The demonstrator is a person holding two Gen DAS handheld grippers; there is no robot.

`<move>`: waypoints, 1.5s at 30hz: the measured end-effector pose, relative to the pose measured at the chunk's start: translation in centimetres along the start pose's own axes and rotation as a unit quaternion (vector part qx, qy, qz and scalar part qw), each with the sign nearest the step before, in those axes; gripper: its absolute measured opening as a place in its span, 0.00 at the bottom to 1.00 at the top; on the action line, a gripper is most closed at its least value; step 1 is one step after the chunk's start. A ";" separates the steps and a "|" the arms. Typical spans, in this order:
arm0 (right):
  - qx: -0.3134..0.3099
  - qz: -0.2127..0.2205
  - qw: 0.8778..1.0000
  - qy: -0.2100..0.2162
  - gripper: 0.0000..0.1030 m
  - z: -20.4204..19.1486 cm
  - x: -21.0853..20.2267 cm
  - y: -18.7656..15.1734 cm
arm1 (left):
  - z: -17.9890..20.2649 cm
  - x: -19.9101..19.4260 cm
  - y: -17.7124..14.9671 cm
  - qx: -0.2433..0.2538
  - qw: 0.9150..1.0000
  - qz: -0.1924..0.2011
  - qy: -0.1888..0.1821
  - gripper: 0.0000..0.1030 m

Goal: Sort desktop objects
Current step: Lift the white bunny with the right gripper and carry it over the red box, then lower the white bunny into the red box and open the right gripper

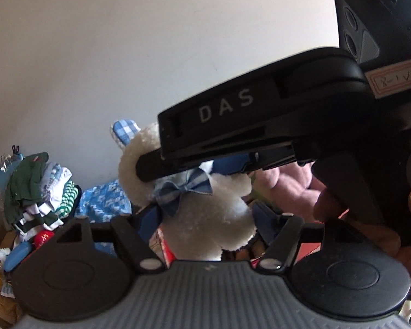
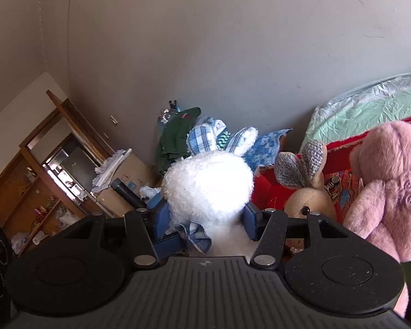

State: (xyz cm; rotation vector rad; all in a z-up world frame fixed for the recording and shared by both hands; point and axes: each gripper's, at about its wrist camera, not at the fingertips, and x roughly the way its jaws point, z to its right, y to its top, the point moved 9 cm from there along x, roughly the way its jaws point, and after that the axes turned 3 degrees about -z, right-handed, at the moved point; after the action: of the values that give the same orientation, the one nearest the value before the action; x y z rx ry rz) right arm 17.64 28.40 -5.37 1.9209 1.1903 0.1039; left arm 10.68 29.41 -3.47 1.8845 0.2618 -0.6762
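White letters "DAS" on the black plastic gripper body [image 1: 227, 109], about 1 o'clock; handwritten check mark on its pink-bordered white paper sticker [image 1: 396, 80], 2 o'clock, remaining scrawl unreadable.

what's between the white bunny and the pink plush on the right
A beige bunny with grey knitted ears sits between the white bunny and the pink plush, shown in the right wrist view.

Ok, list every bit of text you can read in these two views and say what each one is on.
"DAS": white letters on the black body of the right gripper, seen from the left wrist.
Handwritten marks on its paper sticker: not legible.
Purple embroidered script on the pink plush toy: too blurred to read.
Print on the cardboard box: too small.
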 end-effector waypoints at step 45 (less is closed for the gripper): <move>-0.024 -0.111 0.973 -0.201 0.27 3.1 1.2 -3.2 | 4.3 -7.5 -2.7 0.077 0.993 -0.005 -0.092 0.78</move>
State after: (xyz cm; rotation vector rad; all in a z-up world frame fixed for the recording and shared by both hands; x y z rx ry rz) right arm 17.53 27.98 -9.93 1.6519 1.1018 -0.3568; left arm 1.86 27.65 -2.54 1.9529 0.1037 -0.8929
